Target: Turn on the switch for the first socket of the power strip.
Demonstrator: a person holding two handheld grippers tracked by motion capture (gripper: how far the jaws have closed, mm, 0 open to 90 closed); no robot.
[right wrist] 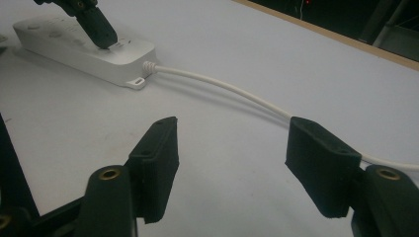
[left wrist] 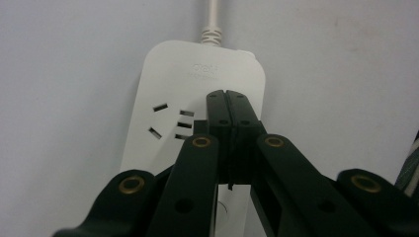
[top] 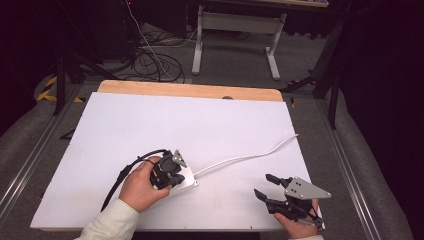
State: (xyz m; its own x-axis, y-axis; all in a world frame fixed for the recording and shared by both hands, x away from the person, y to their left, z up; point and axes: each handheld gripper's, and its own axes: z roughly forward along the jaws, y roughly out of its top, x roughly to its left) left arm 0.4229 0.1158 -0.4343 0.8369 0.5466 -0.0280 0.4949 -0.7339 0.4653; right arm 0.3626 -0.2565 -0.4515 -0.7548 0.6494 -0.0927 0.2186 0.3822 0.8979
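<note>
My left tool (left wrist: pixel 228 106), jaws pressed together with nothing between, tips down on the white power strip (left wrist: pixel 197 98) near my counter's (top: pixel 150 120) front edge. My right tool (right wrist: pixel 232 163) gapes wide, empty, above the strip's cord (right wrist: pixel 222 86).

A white power strip (left wrist: pixel 192 94) is lying flat on the white table, sockets facing up, its white cord (top: pixel 250 156) trailing away rightward.
</note>
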